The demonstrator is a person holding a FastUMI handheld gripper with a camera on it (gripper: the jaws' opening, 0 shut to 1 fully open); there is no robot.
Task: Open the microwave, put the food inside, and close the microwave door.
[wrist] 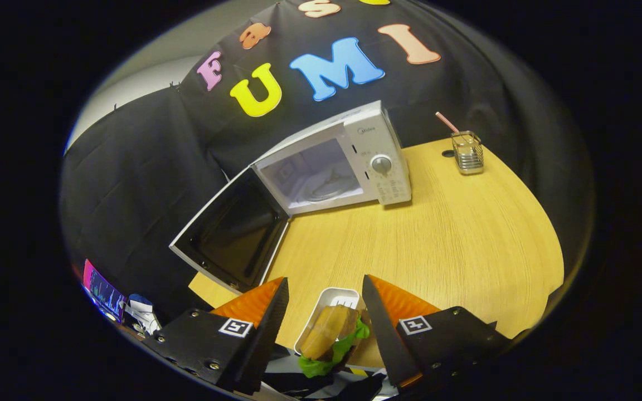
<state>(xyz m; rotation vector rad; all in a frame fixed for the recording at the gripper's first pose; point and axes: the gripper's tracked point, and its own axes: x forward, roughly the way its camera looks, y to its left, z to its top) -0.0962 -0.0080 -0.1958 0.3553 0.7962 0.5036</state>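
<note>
Gripper view: food between spread fingers, microwave open

Microwave door [232, 234] swung wide at left. Microwave [335, 164] w/ cavity exposed, well beyond fingers. Gripper [324, 312] spread, gripping nothing; food [332, 337] in white tray [340, 295] sits between fingers on table [455, 239]. Glass w/ straw [467, 151] far right.

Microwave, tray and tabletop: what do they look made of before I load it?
The microwave looks like white painted metal or plastic with a satin sheen; its open door has a dark glossy window. The tray between the gripper fingers, which stand apart, looks like thin white plastic with a molded rim. The table shows light wood grain, probably laminate.
</note>
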